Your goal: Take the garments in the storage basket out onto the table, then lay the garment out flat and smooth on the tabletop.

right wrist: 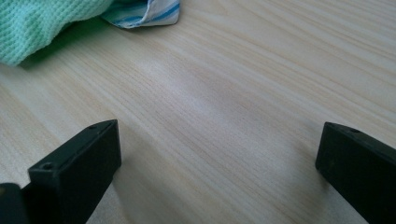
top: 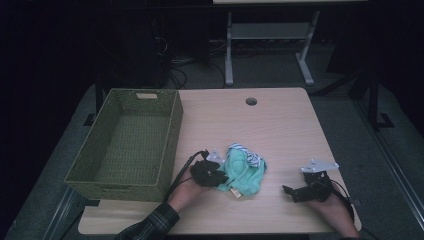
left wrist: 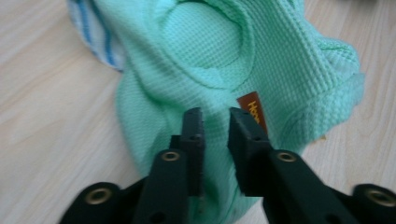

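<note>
- Mint-green waffle-knit cloth point(top: 243, 174) lies crumpled near the front edge of the table point(top: 280, 120), about midway along it in the high view, with a blue-and-white striped cloth point(top: 248, 154) touching its far side.
- At the cloth's left side sits the left gripper point(top: 216, 178); the right gripper point(top: 295, 192) rests towards the front right corner, well apart from the cloth.
- A green woven basket point(top: 170, 135) stands along the left edge.
- Left gripper view: the jaws stand a little apart over the green cloth point(left wrist: 280, 65), a narrow gap between them with cloth behind it; I cannot tell whether the pads press on it. An orange label point(left wrist: 254, 109) shows just beyond the right-hand jaw, and the striped cloth point(left wrist: 95, 35) peeks out at the upper left.
- Right gripper view: the jaws are spread wide over bare table point(right wrist: 243, 93) with nothing between them; both cloths lie beyond at the upper left.
</note>
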`<state>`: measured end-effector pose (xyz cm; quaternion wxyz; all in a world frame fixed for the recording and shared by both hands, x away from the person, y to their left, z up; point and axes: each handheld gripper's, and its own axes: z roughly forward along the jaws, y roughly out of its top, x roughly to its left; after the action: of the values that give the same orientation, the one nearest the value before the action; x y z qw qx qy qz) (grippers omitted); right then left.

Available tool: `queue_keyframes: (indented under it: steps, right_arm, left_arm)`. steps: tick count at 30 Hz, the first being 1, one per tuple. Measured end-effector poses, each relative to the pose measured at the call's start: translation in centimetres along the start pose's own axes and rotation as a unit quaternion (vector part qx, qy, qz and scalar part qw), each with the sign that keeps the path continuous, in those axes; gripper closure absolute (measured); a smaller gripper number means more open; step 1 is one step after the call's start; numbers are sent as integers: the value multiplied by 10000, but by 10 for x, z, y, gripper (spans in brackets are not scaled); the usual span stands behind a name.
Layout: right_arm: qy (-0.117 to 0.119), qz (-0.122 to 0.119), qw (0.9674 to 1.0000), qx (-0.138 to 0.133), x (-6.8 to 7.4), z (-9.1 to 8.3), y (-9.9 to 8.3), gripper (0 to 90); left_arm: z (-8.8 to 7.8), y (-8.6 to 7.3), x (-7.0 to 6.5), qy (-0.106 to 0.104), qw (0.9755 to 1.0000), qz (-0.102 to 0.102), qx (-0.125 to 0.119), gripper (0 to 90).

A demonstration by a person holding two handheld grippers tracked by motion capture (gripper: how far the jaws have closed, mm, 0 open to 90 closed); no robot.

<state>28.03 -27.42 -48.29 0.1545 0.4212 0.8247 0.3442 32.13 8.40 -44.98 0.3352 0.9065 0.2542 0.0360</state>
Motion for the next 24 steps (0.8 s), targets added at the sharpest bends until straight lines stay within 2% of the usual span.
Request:
queue_keyframes:
  steps: [1, 5, 7, 8, 11, 16, 20, 24]
  right_arm:
    - [0, -1, 10000, -1, 0, 0, 0, 0]
    - [10, 26, 9999, 108, 1, -1, 3, 26]
    - [137, 47, 9999, 66, 1, -2, 5, 70]
    - [164, 96, 9998, 41, 1, -3, 6, 75]
    - [169, 54, 9998, -85, 1, -7, 11, 130]
    - [202, 62, 9993, -302, 2, -9, 25, 173]
    - [303, 36, 9990, -329, 6, -6, 35, 224]
    - [388, -14, 9986, -370, 11, -3, 47, 285]
  left_arm:
    - [-1, -2, 0, 41, 10000, -62, -47, 692]
    - [-2, -7, 3, 40, 10000, -19, 9, 613]
    - [0, -8, 2, 34, 10000, -47, 30, 602]
    - [1, -8, 2, 42, 9999, 12, 95, 602]
    - [3, -9, 2, 70, 9999, 22, 85, 605]
    - [2, -9, 4, 119, 9999, 52, 85, 668]
    - [2, -9, 5, 192, 9997, 56, 111, 749]
    - [2, -9, 5, 152, 9998, 45, 127, 823]
